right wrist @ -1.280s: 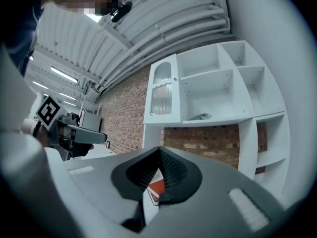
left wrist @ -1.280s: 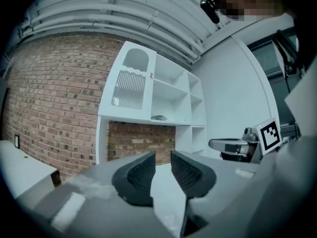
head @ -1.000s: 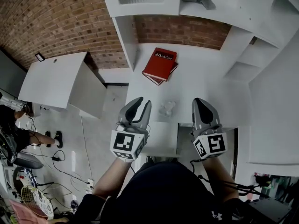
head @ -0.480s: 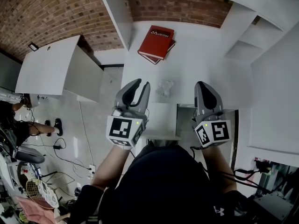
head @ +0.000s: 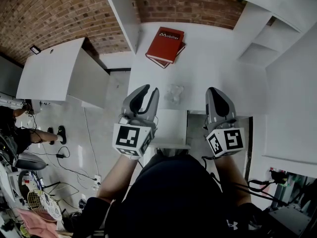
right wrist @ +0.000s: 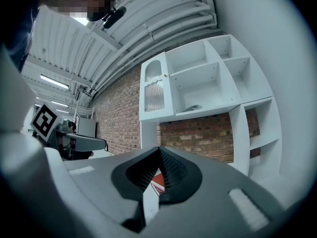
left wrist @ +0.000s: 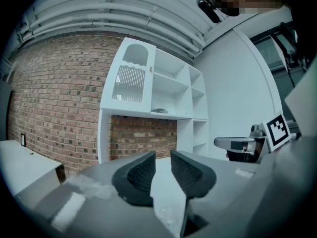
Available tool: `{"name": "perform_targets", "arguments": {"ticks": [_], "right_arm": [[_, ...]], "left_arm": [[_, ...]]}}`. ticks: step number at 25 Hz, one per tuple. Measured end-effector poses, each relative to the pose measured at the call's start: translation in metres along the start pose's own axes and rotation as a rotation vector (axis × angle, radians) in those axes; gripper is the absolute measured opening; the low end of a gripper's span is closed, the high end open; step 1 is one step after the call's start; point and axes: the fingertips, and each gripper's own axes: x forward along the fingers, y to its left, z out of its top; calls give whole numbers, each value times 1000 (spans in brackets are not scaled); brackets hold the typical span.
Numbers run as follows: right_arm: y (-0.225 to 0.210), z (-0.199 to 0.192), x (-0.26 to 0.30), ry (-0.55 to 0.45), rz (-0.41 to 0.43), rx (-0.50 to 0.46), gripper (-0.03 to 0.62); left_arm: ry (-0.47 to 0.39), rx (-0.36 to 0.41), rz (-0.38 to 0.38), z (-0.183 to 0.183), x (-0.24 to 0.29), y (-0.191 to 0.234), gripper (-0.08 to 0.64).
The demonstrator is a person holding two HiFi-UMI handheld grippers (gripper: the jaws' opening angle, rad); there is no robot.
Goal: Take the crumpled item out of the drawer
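A small crumpled clear item (head: 175, 93) lies on the white desk top (head: 208, 63), near the desk's front edge. Below that edge an open white drawer (head: 171, 129) sticks out toward me, and its inside looks bare. My left gripper (head: 151, 89) hovers just left of the crumpled item, open by a narrow gap with nothing between the jaws; the left gripper view shows that same gap of my left gripper (left wrist: 163, 157). Off to the item's right, my right gripper (head: 214, 89) is shut and holds nothing. In its own view, my right gripper (right wrist: 159, 152) has the jaws meeting at the tips.
A red book (head: 165, 42) lies on another book at the back of the desk, before a brick wall (head: 188, 6). White shelf compartments (head: 262, 43) stand at the right. A white cabinet (head: 54, 78) stands left; cables and clutter lie on the floor (head: 64, 157).
Over the first half second both grippers and the head view shifted forward over the desk. Since then nothing has visibly moved. The crumpled item stays on the desk.
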Motion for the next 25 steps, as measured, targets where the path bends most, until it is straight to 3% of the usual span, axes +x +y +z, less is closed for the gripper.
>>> {"name": "perform_targets", "arguments": {"ticks": [25], "right_arm": [[6, -1, 0, 7, -6, 3, 2]], "left_arm": [[14, 14, -15, -6, 0, 3, 107]]}}
